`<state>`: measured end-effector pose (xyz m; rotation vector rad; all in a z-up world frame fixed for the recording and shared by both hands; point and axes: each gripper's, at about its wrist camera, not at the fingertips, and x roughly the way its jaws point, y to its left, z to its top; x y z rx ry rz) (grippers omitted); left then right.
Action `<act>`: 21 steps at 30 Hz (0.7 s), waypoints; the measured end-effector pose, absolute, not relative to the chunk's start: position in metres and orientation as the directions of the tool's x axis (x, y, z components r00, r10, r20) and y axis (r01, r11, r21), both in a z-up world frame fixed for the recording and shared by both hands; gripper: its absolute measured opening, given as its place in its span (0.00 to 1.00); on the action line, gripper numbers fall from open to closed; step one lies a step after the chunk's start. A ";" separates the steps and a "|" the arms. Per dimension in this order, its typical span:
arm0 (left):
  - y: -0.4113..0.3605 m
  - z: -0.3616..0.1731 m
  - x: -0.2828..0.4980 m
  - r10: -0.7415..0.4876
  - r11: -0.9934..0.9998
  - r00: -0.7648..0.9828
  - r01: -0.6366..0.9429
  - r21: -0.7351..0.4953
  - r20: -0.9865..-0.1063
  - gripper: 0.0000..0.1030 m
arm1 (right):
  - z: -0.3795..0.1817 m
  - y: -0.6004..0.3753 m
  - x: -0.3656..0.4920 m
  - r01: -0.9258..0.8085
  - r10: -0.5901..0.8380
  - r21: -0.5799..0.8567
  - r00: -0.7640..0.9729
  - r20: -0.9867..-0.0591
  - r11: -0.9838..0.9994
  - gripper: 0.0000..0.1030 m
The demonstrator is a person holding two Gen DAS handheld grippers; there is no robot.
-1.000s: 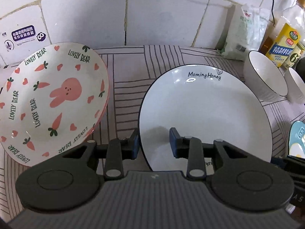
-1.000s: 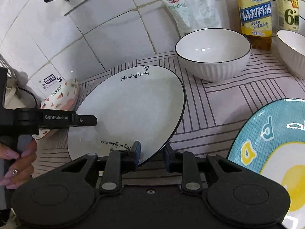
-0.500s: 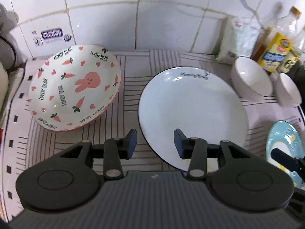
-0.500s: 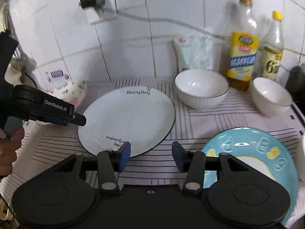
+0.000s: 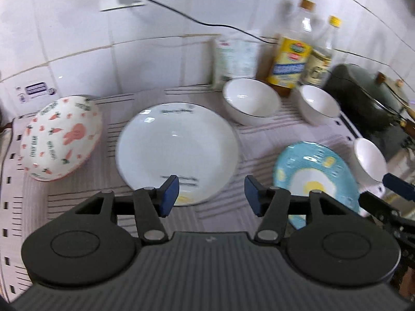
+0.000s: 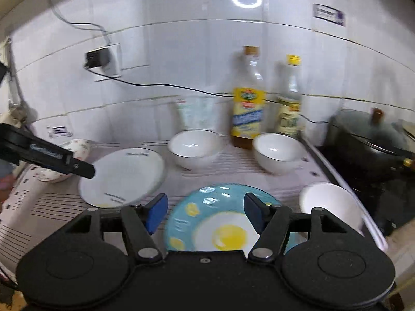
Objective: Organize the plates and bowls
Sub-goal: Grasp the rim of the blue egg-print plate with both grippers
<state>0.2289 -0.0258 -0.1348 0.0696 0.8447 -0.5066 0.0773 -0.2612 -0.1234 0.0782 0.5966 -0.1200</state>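
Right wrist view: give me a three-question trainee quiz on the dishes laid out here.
1. True or false: the blue egg plate is stacked on the white plate.
2. How many plain white bowls stand on the mat?
3. What stands directly behind the bowls: A) bottles, B) cups, C) a kettle?

Key: 1. False, they lie apart. 2. Three. 3. A, two bottles.

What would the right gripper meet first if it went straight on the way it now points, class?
Most likely the blue egg plate: it lies directly between and beyond the right gripper, whose empty jaws are opening. Depth is unclear, so it might pass over onto the striped mat.
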 end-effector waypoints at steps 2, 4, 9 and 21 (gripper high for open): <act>-0.037 -0.138 0.219 -0.417 0.869 0.541 0.472 -0.147 -0.730 0.59 | -0.127 -0.270 0.069 0.166 -0.113 0.042 0.814 -0.569 0.985 0.68; -0.046 -0.144 0.213 -0.433 0.858 0.522 0.489 -0.159 -0.734 0.61 | -0.132 -0.276 0.061 0.193 -0.132 0.048 0.812 -0.569 0.980 0.68; -0.067 -0.163 0.206 -0.447 0.847 0.491 0.500 -0.179 -0.747 0.62 | -0.154 -0.290 0.056 0.255 -0.208 0.005 0.798 -0.566 0.967 0.69; -0.118 -0.227 0.208 -0.403 0.848 0.549 0.526 -0.073 -0.732 0.64 | -0.218 -0.329 0.060 0.334 -0.213 0.096 0.771 -0.601 0.938 0.69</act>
